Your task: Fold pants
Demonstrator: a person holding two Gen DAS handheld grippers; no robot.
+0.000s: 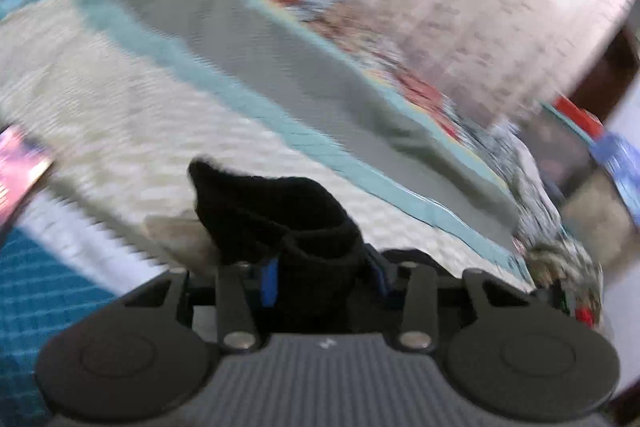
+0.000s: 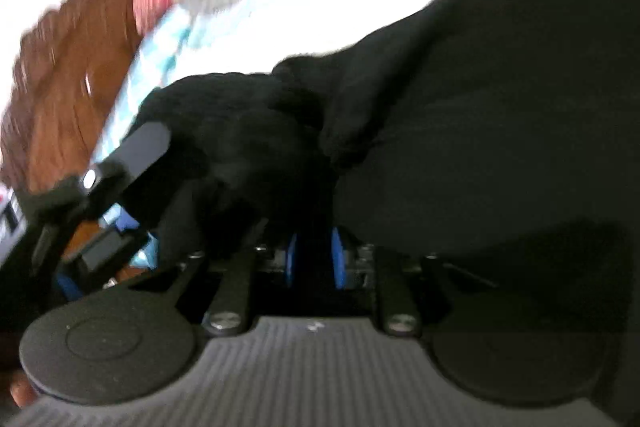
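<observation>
The bed (image 1: 120, 99) is taking up most of the left view, with its pale quilted cover and a teal and grey band running across, all pretty smeared with blur. The pants (image 2: 480, 107) are filling the right view as one big black mass hanging in front of the camera, bunching into thick folds down toward the right gripper (image 2: 312, 259). That one is sitting with its jaws clamped on a wad of the black cloth, blue pads close together on it.

The left gripper (image 1: 320, 275) is doing the same with a smaller bit: a black rolled edge, maybe a hem or waistband (can't tell which), is standing up between its blue pads, and they're looking pressed onto it.

Handling-wise I'm guessing these are soft, floppy, fairly thick knit, light and not slippery or fragile at all. They're going to sag and drag wherever they aren't held. Best grip is probably on the thicker sewn edges or corners, one in each gripper, well apart so the cloth is hanging flat.
</observation>
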